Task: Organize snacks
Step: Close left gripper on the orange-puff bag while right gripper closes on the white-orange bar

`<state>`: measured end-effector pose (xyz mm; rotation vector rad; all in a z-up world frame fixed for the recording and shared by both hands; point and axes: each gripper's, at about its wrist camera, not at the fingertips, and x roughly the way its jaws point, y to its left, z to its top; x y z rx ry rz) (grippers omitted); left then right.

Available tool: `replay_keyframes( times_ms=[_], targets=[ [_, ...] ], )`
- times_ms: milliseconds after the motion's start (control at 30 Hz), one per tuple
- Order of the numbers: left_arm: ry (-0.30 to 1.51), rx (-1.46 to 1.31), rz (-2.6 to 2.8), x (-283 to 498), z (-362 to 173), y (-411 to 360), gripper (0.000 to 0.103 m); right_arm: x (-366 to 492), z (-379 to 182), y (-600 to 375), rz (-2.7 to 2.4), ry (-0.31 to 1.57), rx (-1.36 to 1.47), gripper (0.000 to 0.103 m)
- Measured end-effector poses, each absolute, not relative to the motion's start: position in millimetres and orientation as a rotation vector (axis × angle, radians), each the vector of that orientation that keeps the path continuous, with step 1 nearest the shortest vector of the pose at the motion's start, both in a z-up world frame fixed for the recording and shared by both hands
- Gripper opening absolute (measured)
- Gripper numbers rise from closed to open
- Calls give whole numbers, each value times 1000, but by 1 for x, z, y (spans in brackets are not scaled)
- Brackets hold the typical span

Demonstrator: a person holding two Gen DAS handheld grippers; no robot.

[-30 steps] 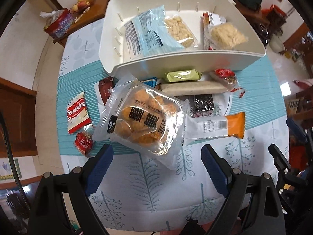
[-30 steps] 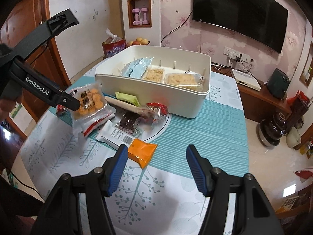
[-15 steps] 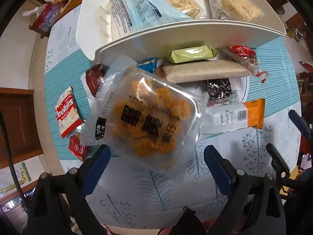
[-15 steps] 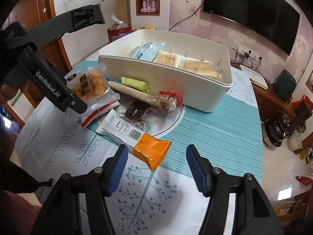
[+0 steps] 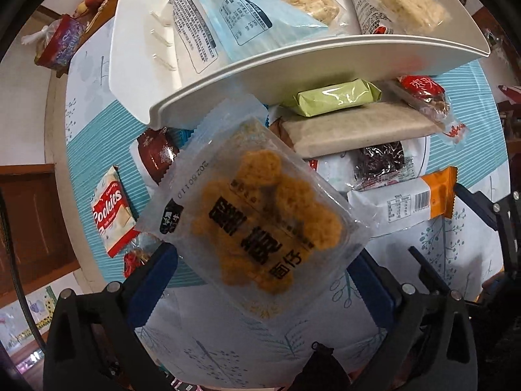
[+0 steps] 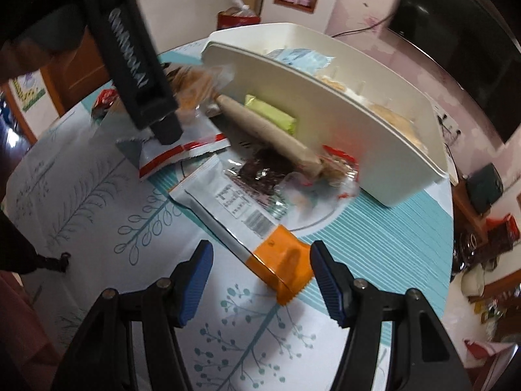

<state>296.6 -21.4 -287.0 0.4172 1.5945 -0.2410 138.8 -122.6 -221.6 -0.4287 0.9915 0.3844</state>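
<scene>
My left gripper (image 5: 260, 280) is shut on a clear pack of golden fried snacks (image 5: 260, 218) and holds it raised above the table, near the front wall of the white bin (image 5: 293, 65). The bin holds a pale blue packet (image 5: 221, 16) and two clear packs of pale snacks. My right gripper (image 6: 260, 280) is open, low over the table, with the orange end of a white-and-orange bar (image 6: 280, 267) between its fingers. The bin (image 6: 325, 104) and the held pack (image 6: 195, 88) also show in the right wrist view.
Loose snacks lie in front of the bin: a green bar (image 5: 332, 97), a long beige bar (image 5: 355, 130), a dark pack (image 5: 381, 163), a red-and-clear candy (image 5: 423, 94), a Cookies packet (image 5: 110, 211). A fruit bag (image 5: 58, 45) sits on a far side table.
My left gripper has lifted the fried-snack pack off the table and moved toward the bin. My right gripper has come down and forward around the orange end of the bar.
</scene>
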Motion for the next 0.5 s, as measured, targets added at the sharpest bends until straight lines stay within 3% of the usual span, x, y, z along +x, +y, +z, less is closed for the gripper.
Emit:
replay_keyframes(
  times_ms=[500],
  targets=[
    [1703,384,-233,318,-323,-6,103,160,-242,-115,364,1043,-460,62]
  ],
)
